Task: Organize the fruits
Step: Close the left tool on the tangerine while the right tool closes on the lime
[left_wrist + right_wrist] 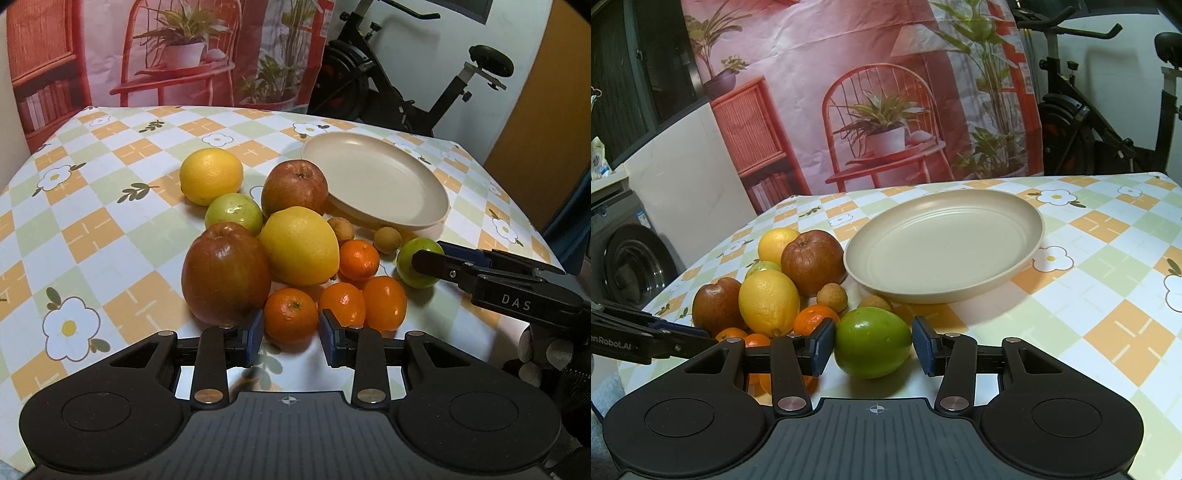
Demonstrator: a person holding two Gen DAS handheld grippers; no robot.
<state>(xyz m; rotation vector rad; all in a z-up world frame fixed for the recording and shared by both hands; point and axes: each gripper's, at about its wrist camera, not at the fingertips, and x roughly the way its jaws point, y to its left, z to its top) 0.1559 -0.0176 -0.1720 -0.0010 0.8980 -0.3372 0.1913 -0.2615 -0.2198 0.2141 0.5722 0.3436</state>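
Gripping a small orange mandarin [290, 315], the left gripper [291, 334] has its blue pads [255, 334] against both sides of the fruit, at the near edge of the fruit pile. This pile lies on the checked tablecloth [110, 206] just beside the beige plate [943, 245], which holds nothing. The right gripper [873, 345] has a green fruit [872, 343] between its two pads, pinching it, just in front of the plate. Beside the plate are two red apples [225, 273], two yellow citrus fruits [300, 245], another green fruit [233, 213], more mandarins [359, 259] and two small brown round fruits [386, 240]. Behind the plate stands an exercise bike [406, 81].
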